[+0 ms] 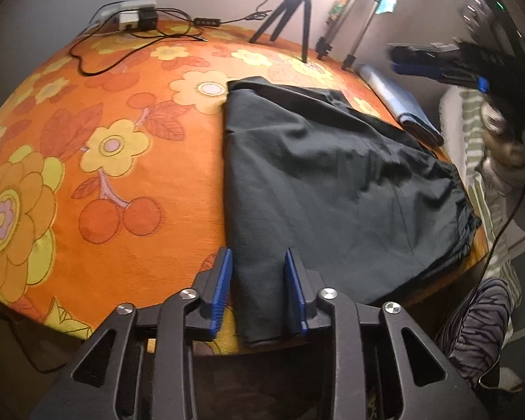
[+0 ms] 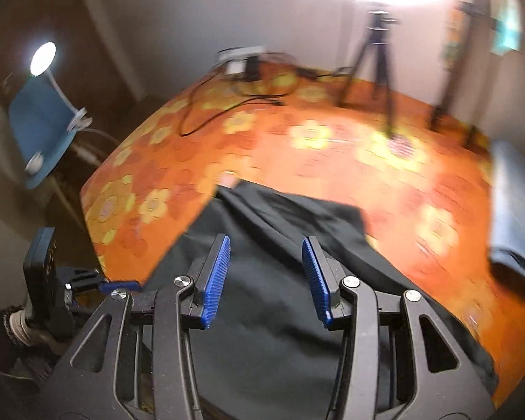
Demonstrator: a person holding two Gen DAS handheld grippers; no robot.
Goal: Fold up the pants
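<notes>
The dark pants [image 1: 332, 182] are lying folded on the table, which is wearing an orange flowered tablecloth [image 1: 122, 161], and they are reaching from the near edge toward the middle, with their gathered waistband hanging by the right-hand edge in the left wrist view. The left gripper [image 1: 259, 290] is hovering over the near corner of the pants, its blue pads standing apart; a narrow strip of the cloth is running between them, but the pads are not pressing on it (the fabric is lying flat and slack there). The right gripper [image 2: 267, 280] is sitting above the wide part of the pants [image 2: 262, 332], jaws spread and gripping nothing, and its view is smearing with blur. In the left wrist view that same right gripper [image 1: 434, 59] is showing as a dark blurred shape at the upper right, off the cloth. A folded blue cloth [image 1: 402, 105] is resting at the table's right side, just beside the pants. Toward the far edge a small black tripod [image 1: 290, 14] is standing near a taller silver stand [image 1: 360, 21], and a power strip [image 1: 133, 14] with black cables [image 1: 129, 45] is lying at the far left corner. A round lamp [image 2: 42, 57] is glowing over a blue chair [image 2: 38, 129] beyond the table.
</notes>
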